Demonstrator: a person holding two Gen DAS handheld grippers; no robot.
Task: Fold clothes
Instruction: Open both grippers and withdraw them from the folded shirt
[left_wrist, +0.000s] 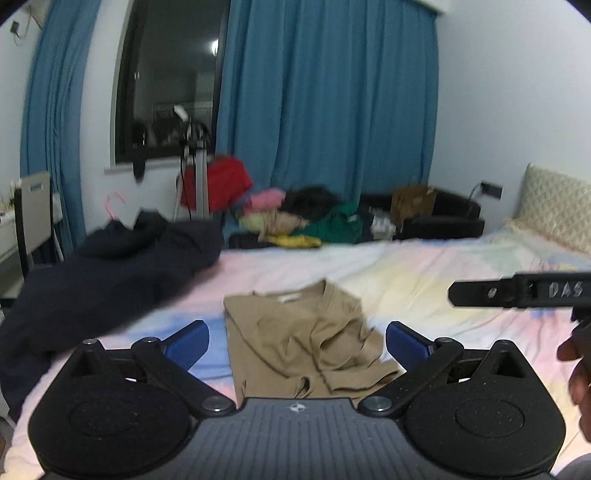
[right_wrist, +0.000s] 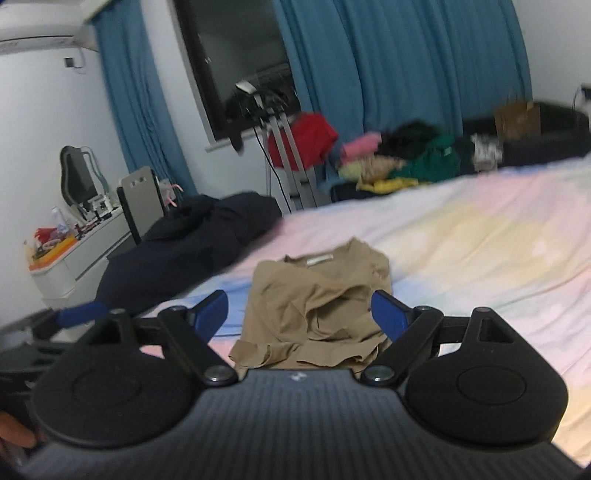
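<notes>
A tan T-shirt (left_wrist: 303, 332) lies partly folded and rumpled on the pastel bedsheet (left_wrist: 424, 280), collar away from me. My left gripper (left_wrist: 297, 343) is open and empty, hovering above the shirt's near part, its blue pads either side of it. The right gripper's black body (left_wrist: 517, 293) enters at the right edge of the left wrist view. In the right wrist view the same shirt (right_wrist: 317, 302) lies between the open, empty right gripper (right_wrist: 299, 314) pads. A blue finger of the left gripper (right_wrist: 79, 314) shows at the left there.
A dark navy garment (left_wrist: 103, 273) lies heaped on the bed's left side; it also shows in the right wrist view (right_wrist: 192, 251). A pile of coloured clothes (left_wrist: 303, 218) sits beyond the bed's far edge. A white desk (right_wrist: 81, 251) stands left, pillows (left_wrist: 554, 210) right.
</notes>
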